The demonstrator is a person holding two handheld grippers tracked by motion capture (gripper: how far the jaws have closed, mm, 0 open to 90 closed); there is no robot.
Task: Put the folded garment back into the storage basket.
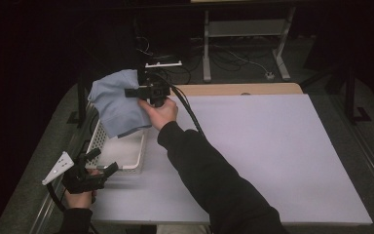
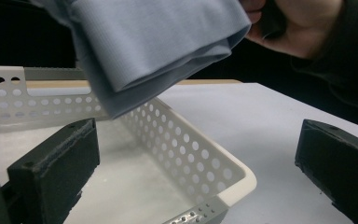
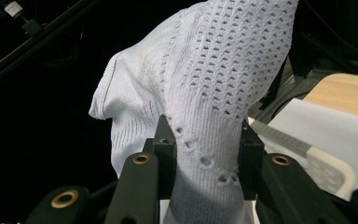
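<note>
Left hand-held gripper (image 1: 101, 161), low at the near-left bench (image 1: 272, 161) edge: jaws spread wide apart, nothing between them, pointing toward the near corner of the white perforated basket (image 1: 126, 155). Basket: on the bench's left side, interior bare. Cloth (image 1: 116, 101), pale blue knit: hanging in the air above the basket's far end, bunched and drooping. Right hand-held gripper (image 1: 135, 92), raised over the basket's far right corner: jaws clamped on a fold of the cloth (image 3: 205, 116), which rises between them.
</note>
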